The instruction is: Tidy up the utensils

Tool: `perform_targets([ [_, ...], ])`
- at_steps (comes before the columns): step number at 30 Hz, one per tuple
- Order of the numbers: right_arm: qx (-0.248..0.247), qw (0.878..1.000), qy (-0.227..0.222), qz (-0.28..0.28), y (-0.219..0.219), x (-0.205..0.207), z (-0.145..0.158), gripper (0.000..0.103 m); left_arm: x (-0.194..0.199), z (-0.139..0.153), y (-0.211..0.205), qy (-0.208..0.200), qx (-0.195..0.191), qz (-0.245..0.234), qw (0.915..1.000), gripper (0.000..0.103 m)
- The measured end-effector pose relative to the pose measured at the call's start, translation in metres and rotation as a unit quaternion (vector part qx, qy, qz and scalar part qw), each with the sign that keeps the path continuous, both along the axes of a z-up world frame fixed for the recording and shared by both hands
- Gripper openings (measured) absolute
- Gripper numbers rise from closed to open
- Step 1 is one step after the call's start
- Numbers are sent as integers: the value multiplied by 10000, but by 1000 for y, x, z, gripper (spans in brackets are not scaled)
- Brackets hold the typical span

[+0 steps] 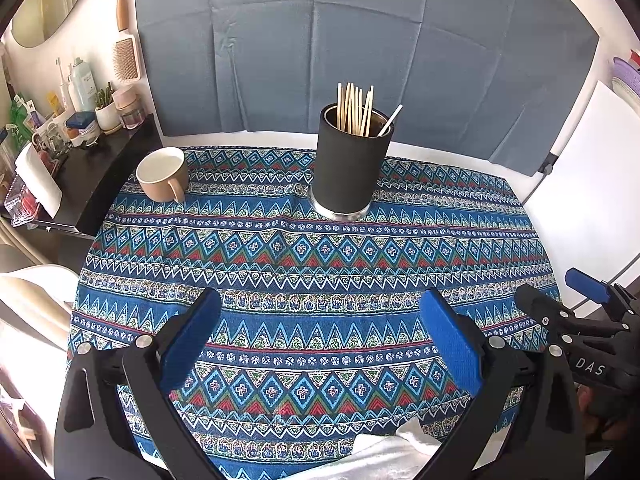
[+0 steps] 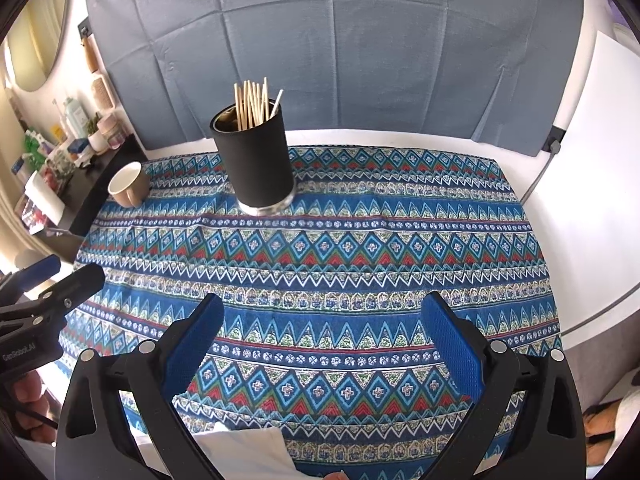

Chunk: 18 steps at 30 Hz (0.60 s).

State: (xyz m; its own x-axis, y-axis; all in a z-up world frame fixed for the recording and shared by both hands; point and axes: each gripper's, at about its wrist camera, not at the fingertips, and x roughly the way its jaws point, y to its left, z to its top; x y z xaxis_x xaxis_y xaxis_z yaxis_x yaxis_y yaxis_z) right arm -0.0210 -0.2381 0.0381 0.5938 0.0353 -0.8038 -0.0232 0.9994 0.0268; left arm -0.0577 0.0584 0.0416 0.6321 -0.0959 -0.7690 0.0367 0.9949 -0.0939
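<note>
Utensils: a bunch of wooden chopsticks (image 1: 354, 109) stands upright in a black cylindrical holder (image 1: 351, 168), with one white stick (image 1: 390, 120) leaning out toward 2 o'clock. The holder has a metal base ring and sits on the patterned blue tablecloth (image 1: 312, 264), toward the far side, about 12 o'clock from the left gripper's view and about 11 o'clock from the right gripper's view. A beige mug (image 1: 162, 174) sits at 10 o'clock on the cloth's far left corner, handle turned toward the near side, well apart from the holder; nothing visible inside it.

Left gripper (image 1: 320, 336) hovers over the near part of the cloth, jaws spread wide, blue pads (image 1: 188, 344) facing each other, nothing between them. Right gripper (image 2: 320, 336) is the same: jaws spread, holding nothing, over the near cloth. Each one shows in the other's view at the side edge; the right one at 3 o'clock in the left wrist view, the left one at 9 o'clock in the right wrist view, with bits of a person's fingers behind the handles.

A white cloth or paper (image 2: 248, 452) lies at 6 o'clock on the near table edge. Grey fabric backdrop (image 1: 360, 40) hangs behind the table at 12 o'clock. A dark shelf (image 1: 100, 168) at 9–10 o'clock carries bottles, jars, a small potted plant; a hairbrush (image 1: 126, 56) hangs on the wall above it. A white board (image 2: 600, 160) stands at 3 o'clock.
</note>
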Motion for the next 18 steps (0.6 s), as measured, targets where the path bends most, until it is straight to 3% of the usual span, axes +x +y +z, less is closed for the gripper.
perform_targets([
  [18,19,10000,50,-28,-1,1,-3,95,3,-1,0,37,-2,-42,10000,97],
])
